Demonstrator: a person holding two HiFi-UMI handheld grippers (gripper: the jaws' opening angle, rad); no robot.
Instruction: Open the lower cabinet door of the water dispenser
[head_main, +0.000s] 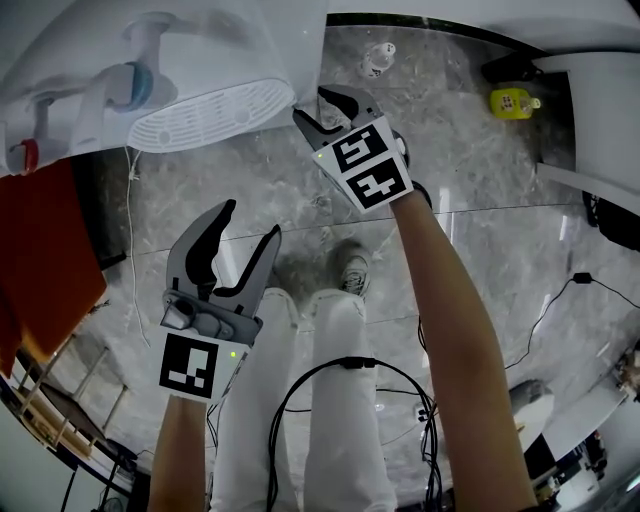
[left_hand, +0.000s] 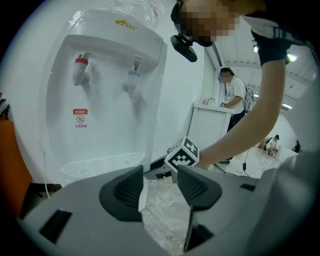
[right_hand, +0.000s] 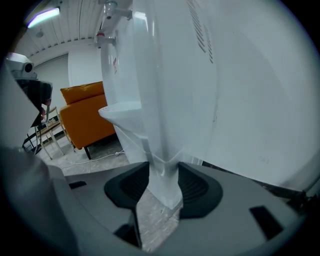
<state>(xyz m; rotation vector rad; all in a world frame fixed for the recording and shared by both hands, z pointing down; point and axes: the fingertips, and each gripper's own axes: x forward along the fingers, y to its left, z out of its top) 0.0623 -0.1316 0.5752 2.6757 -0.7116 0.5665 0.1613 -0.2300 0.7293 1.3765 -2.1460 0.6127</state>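
Grasp step: right hand-held gripper (head_main: 318, 108) clenched on the edge of the white lower cabinet door (right_hand: 164, 167) at the white plastic water dispenser (left_hand: 110, 90) front corner; left hand-held gripper (head_main: 250, 220) released, empty; next probably needs a steady outward pull.

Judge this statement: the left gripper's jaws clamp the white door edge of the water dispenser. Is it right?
No: it is the right gripper whose jaws clamp the white door edge of the water dispenser, as the right gripper view shows. The left gripper is open and empty.
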